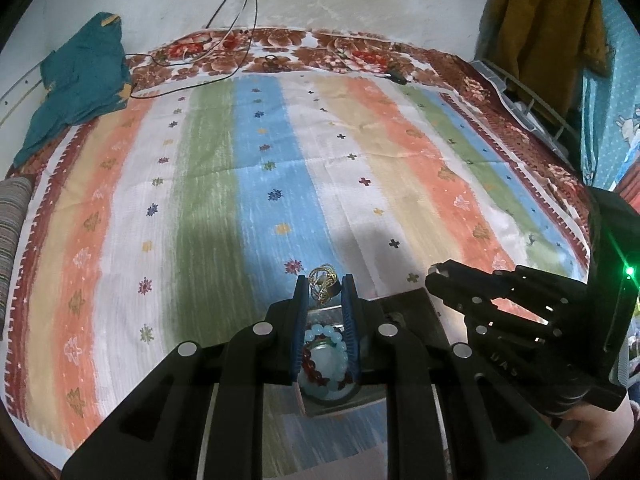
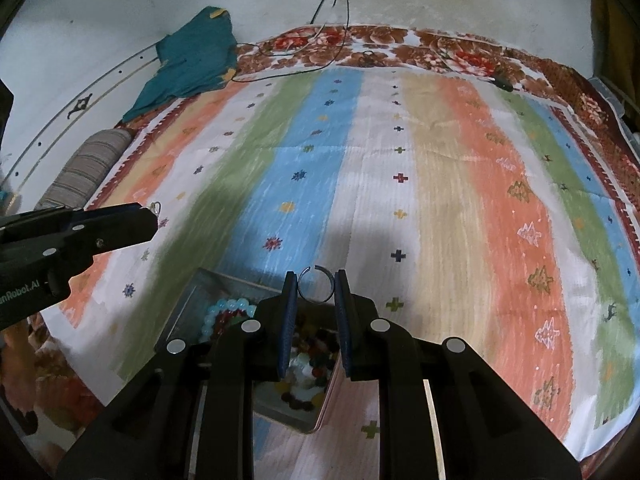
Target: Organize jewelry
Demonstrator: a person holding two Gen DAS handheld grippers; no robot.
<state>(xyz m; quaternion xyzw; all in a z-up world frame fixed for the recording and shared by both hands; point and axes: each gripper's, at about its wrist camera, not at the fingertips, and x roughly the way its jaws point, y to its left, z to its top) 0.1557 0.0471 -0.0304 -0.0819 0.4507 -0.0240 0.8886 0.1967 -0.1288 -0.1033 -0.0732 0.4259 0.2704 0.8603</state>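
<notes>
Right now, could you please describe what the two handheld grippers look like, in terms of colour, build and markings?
Both are matte black plastic linkages with round silver pivot pins. The left gripper and right gripper each carry two flat fingers faced with ribbed blue pads. The left one bears white lettering on its side; the right one's body shows a small green light.

The right gripper [image 2: 316, 286] pinches an open silver ring [image 2: 315, 285] just above the jewelry tray [image 2: 192, 300]; the left gripper [image 2: 150, 216] hovers left of the tray, over the striped bedspread [image 2: 440, 180].
</notes>
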